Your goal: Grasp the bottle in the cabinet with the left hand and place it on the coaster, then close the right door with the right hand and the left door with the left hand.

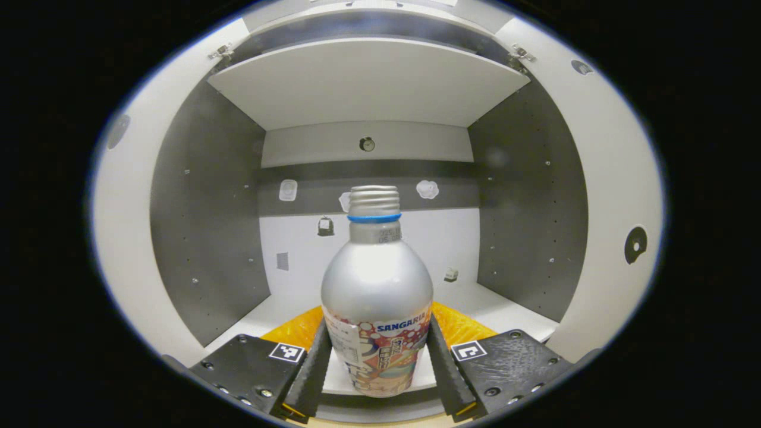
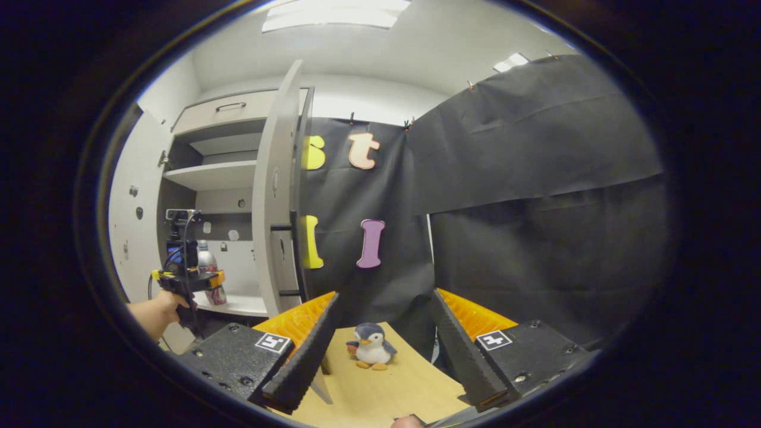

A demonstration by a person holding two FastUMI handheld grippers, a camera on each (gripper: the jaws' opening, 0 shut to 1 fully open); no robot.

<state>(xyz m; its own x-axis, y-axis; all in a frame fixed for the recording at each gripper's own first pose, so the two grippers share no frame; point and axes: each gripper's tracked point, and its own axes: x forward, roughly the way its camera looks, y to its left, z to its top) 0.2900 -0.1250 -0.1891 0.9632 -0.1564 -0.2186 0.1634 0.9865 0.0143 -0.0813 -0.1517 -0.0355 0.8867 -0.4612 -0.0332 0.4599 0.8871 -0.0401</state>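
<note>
A silver aluminium bottle with a blue neck ring and a colourful label stands upright on the cabinet's lower shelf. My left gripper reaches into the cabinet, and its black fingers press against both sides of the label. In the right gripper view the same bottle sits behind the left gripper, held by a hand. My right gripper hangs open over a wooden table, holding nothing. The cabinet's right door and left door stand open.
An upper shelf spans the cabinet above the bottle, with grey side walls close on either side. A small penguin toy stands on the wooden table ahead of my right gripper. A drawer front sits atop the cabinet.
</note>
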